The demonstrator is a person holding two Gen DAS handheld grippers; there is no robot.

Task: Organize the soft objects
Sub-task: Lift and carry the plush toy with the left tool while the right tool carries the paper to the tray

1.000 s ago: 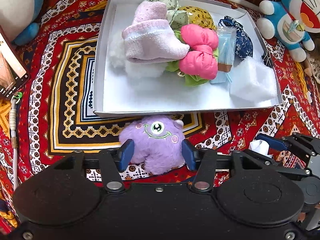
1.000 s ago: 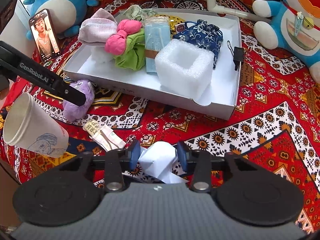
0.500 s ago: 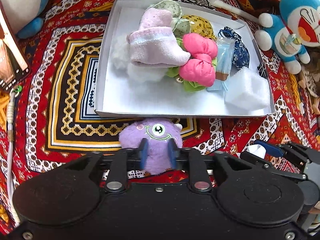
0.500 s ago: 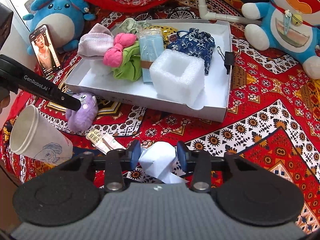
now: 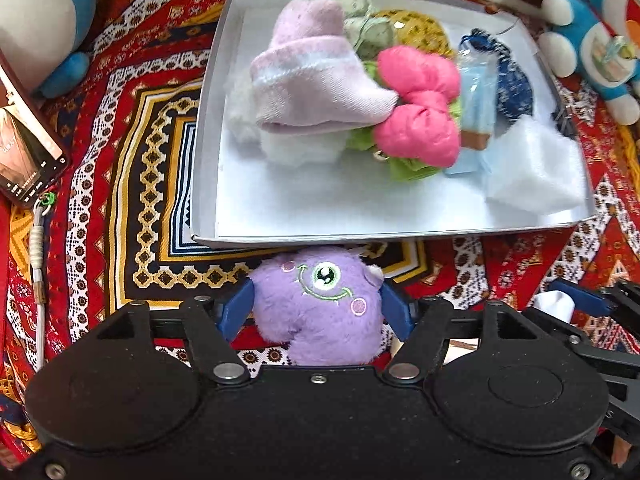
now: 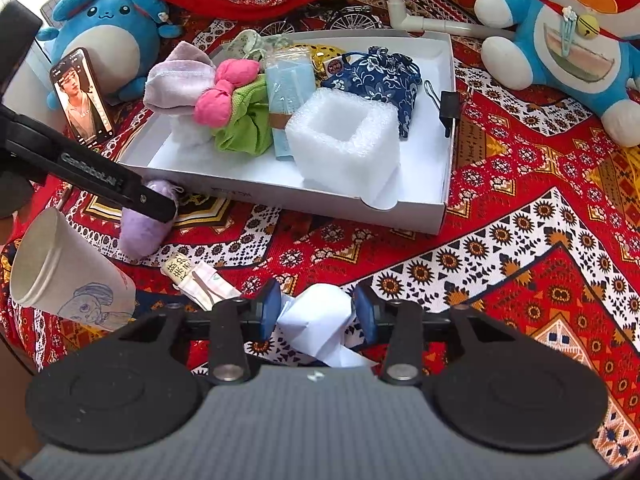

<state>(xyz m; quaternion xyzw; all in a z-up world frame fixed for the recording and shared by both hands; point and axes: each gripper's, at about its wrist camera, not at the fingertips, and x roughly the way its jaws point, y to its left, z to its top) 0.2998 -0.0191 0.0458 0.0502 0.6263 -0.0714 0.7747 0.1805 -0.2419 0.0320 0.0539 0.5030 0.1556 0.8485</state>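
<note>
A purple one-eyed plush (image 5: 320, 320) lies on the patterned cloth just in front of the white tray (image 5: 280, 238). My left gripper (image 5: 316, 312) points down over it; its jaws are opening and the blue pads flank the unsqueezed plush. In the right wrist view the plush (image 6: 140, 228) lies under that gripper's black finger (image 6: 120, 188). My right gripper (image 6: 317, 312) has a crumpled white tissue (image 6: 316, 320) between its pads, which still touch it as the jaws begin opening. The tray holds a lilac sock (image 5: 312, 84), a pink bow (image 5: 416, 120), a foam block (image 6: 344, 140) and a blue pouch (image 6: 380, 76).
A paper cup (image 6: 60, 276) lies on its side at the left, with a folded packet (image 6: 196, 280) beside it. A phone (image 6: 82, 96) leans against a blue plush (image 6: 108, 36). A big blue-and-white plush (image 6: 568, 36) sits far right. A binder clip (image 6: 448, 108) grips the tray rim.
The left jaws squeezed the purple plush half a second ago and have now spread wide again around it. The right gripper and its tissue have barely changed.
</note>
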